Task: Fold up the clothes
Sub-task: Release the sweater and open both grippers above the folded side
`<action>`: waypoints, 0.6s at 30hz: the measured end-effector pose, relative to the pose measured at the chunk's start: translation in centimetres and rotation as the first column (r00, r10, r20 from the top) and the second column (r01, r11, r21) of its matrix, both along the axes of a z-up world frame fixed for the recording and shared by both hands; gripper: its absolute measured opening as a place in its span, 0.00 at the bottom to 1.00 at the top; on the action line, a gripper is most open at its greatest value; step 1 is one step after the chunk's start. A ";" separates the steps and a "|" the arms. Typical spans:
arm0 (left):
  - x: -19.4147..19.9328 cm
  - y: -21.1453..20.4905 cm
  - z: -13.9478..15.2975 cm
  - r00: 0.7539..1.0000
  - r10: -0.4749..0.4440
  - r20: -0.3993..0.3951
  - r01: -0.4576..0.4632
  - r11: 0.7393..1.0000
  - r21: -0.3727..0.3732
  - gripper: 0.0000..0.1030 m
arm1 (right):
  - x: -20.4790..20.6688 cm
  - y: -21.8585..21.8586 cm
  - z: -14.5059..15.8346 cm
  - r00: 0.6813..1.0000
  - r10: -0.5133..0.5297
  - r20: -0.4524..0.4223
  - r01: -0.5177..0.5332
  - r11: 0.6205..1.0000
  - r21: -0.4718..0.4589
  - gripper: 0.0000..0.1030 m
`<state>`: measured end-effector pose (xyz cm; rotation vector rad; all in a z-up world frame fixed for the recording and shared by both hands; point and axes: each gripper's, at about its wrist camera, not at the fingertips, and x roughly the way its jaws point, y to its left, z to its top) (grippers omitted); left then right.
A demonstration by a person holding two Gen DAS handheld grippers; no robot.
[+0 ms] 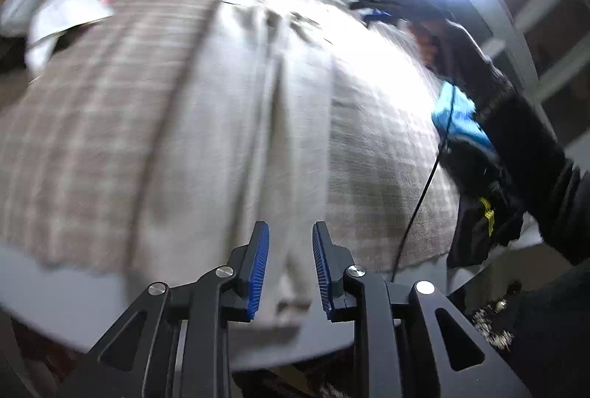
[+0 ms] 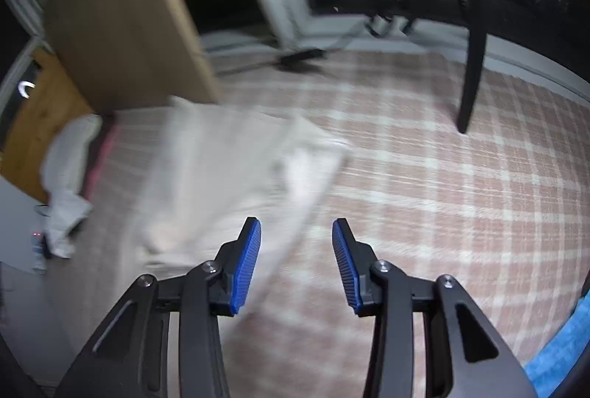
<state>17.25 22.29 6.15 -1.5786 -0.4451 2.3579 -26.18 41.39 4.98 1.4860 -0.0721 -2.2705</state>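
The checked cloth (image 2: pixel 424 176) that covers the work surface is the biggest thing in front of me, pink-brown with pale lines, running out to its fringed near edge in the left wrist view. On it lies the pale garment (image 2: pixel 228 184), a cream piece spread long and flat, one end toward the far left corner by the wooden board (image 2: pixel 121 14), the other end reaching the near edge, just under my left gripper (image 1: pixel 290 272). I judge it light, soft and limp: it will sag and slide on the cloth, so a pinch at a corner or along a hem should serve best, both ends lifted together. Folds and a seam run along its length, though blur hides the detail. A second whitish bundle (image 2: pixel 68 176) sits off the left edge. My left gripper hangs with jaws parted and nothing between the pads. My right gripper (image 2: pixel 297 265) is also released, jaws wider, over the garment's right edge.
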 end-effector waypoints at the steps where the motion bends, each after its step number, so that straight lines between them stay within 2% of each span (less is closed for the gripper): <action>1: -0.6 0.3 -0.2 1.000 -0.016 0.011 0.016 1.000 0.002 0.21 | -0.5 0.4 -0.9 1.000 -0.020 0.012 0.019 1.000 0.009 0.39; 5: -4.8 1.1 0.9 0.997 -0.071 -0.011 0.072 0.997 0.011 0.22 | -2.0 1.5 -3.0 0.996 -0.073 0.046 0.073 0.997 -0.018 0.39; 8: -10.6 1.1 2.7 0.992 -0.106 -0.060 0.103 0.993 -0.055 0.24 | -2.5 1.6 -3.4 0.997 -0.070 0.042 0.071 0.997 -0.030 0.39; 9: -12.9 1.1 3.3 0.989 -0.125 -0.081 0.117 0.989 -0.091 0.28 | -2.6 1.5 -3.2 0.997 -0.064 0.031 0.065 0.997 -0.033 0.39; 10: -15.5 1.6 3.5 0.983 -0.155 -0.100 0.141 0.980 -0.137 0.35 | -2.7 1.5 -3.1 0.998 -0.058 0.018 0.059 0.998 -0.036 0.39; 12: -19.8 3.4 2.9 0.971 -0.210 -0.114 0.187 0.966 -0.179 0.41 | -2.7 1.6 -2.7 0.999 -0.046 0.002 0.046 0.997 -0.061 0.39; 15: -26.6 5.6 0.1 0.962 -0.264 -0.074 0.239 0.939 -0.246 0.41 | -3.4 1.9 -2.9 1.000 -0.025 -0.002 0.024 0.993 -0.119 0.39; 17: -29.8 6.9 -2.3 0.965 -0.260 -0.024 0.247 0.940 -0.236 0.41 | -3.9 2.2 -3.1 1.000 -0.015 -0.005 0.014 0.988 -0.155 0.39; 18: -31.0 6.9 -3.2 0.966 -0.259 -0.005 0.253 0.947 -0.197 0.40 | -4.1 2.3 -3.2 1.000 -0.010 -0.006 0.009 0.985 -0.172 0.39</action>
